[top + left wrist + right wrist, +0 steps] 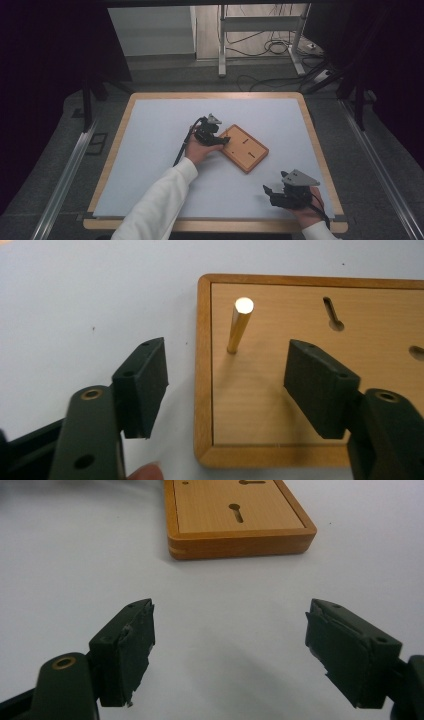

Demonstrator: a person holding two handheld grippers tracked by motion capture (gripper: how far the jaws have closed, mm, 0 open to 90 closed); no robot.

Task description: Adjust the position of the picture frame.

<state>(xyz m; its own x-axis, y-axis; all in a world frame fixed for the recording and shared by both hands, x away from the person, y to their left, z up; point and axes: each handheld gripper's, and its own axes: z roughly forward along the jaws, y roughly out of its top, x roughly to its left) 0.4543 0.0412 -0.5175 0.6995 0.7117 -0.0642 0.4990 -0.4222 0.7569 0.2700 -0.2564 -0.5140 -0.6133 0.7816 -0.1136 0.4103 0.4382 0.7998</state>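
A flat wooden board (245, 148) with keyhole slots (237, 514) lies turned at an angle on the white mat, right of centre. A thin brass pin (240, 325) stands upright near one corner of the board (280, 405). My left gripper (223, 140) hovers at that corner, open (230, 385): one jaw is over the mat, the other over the board, and the pin is just ahead of the gap, untouched. My right gripper (267, 192) rests near the front right of the mat, open (230, 650) and holding nothing, facing the board (240, 510) from a distance.
The white mat (150, 150) covers a wood-rimmed table (112, 155). A white sleeve (160, 205) comes in from the bottom. Beyond the table's far edge are a metal stand (222, 45) and loose cables (272, 47) on the floor.
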